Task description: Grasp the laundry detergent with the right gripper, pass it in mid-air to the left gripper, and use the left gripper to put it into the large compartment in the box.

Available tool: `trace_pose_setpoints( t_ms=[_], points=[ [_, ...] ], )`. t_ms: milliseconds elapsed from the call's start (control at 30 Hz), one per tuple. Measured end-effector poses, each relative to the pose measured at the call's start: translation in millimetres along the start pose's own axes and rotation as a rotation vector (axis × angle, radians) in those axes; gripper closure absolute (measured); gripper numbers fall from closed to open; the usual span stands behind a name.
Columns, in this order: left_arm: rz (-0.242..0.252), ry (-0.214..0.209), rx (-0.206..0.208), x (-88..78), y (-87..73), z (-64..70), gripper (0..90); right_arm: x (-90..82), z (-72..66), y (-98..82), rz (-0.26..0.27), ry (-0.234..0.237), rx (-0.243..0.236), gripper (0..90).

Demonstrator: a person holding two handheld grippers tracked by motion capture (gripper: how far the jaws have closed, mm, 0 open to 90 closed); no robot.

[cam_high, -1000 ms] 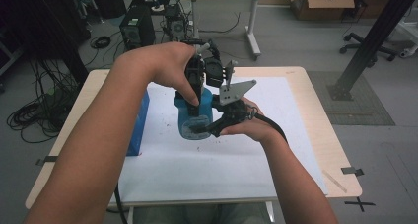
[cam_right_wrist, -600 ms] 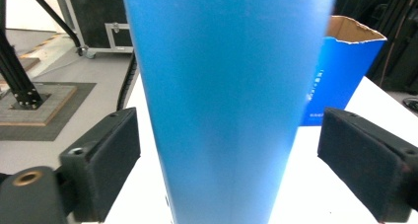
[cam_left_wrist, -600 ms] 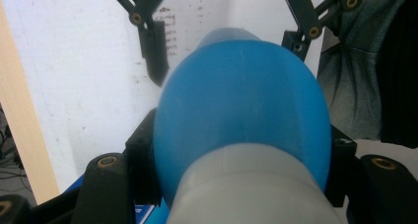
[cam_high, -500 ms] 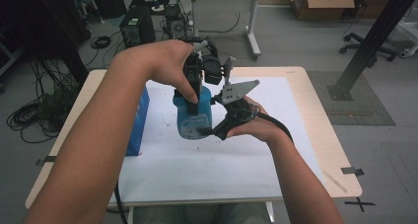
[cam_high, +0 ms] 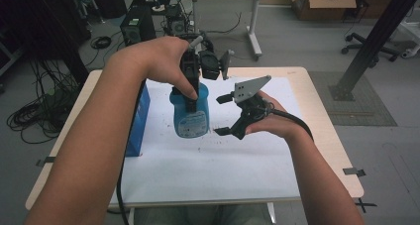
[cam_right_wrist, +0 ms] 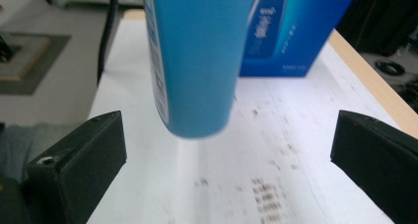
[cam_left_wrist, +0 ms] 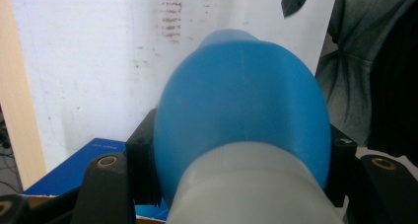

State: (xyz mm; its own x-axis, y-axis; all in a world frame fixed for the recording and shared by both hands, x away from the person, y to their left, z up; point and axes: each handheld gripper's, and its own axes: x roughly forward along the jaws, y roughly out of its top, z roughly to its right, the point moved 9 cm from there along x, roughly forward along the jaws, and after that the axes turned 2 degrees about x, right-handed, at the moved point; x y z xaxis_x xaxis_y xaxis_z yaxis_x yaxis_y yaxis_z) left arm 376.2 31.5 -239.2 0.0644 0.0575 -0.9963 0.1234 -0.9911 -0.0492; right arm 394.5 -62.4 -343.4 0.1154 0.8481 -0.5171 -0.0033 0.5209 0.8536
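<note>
A blue bottle (cam_high: 190, 117) with a pale label hangs upright above the white sheet. My left gripper (cam_high: 191, 97) comes down from above and is shut on its upper part. In the left gripper view the bottle's rounded shoulder (cam_left_wrist: 241, 110) sits clamped between the two black jaws of the left gripper (cam_left_wrist: 241, 170). My right gripper (cam_high: 224, 114) stands open just right of the bottle, apart from it. In the right gripper view the bottle's lower body (cam_right_wrist: 197, 56) hangs ahead, beyond the wide-open right gripper (cam_right_wrist: 227, 150).
A white sheet (cam_high: 223, 170) with small dark marks covers the wooden table (cam_high: 331, 126). A blue carton (cam_high: 137, 120) with a torn top (cam_right_wrist: 291, 31) stands at the sheet's left edge. Cables and computer cases lie on the floor beyond the table.
The right gripper, close against the bottle's lower part before, has drawn off to the right and stands open. The left gripper has raised the bottle a little.
</note>
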Motion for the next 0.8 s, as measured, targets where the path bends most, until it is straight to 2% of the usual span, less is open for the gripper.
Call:
trace_pose_setpoints(
  t_ms=[167, 233, 433, 567, 633, 700, 800],
  points=[
    [0.003, 0.009, -0.052, 2.0, -1.9, -2.0, 37.6, -12.9, 1.3, -4.4, -0.046, -0.014, -0.009, 0.8],
    [0.007, 0.019, -0.086, 1.0, -2.4, -3.9, 37.5, -17.7, 1.3, -5.5, -0.056, -0.021, -0.009, 0.9],
    [0.005, 0.060, -0.244, -1.5, -6.5, -12.3, 37.6, -29.0, 1.9, -12.3, -0.099, -0.028, -0.013, 1.1],
    [0.011, 0.064, -0.316, -3.7, -10.0, -15.3, 37.6, -34.7, 2.2, -16.5, -0.127, -0.030, -0.016, 1.2],
    [0.026, 0.059, -0.372, -5.8, -12.5, -17.0, 37.6, -37.2, 2.7, -19.0, -0.145, -0.034, -0.019, 1.3],
    [0.032, 0.051, -0.449, -8.6, -16.7, -20.1, 37.6, -39.4, 3.2, -21.7, -0.163, -0.036, -0.018, 1.5],
    [0.047, 0.063, -0.531, -12.8, -22.0, -24.5, 37.6, -43.0, 5.6, -25.8, -0.193, -0.051, -0.031, 1.5]
  ],
)
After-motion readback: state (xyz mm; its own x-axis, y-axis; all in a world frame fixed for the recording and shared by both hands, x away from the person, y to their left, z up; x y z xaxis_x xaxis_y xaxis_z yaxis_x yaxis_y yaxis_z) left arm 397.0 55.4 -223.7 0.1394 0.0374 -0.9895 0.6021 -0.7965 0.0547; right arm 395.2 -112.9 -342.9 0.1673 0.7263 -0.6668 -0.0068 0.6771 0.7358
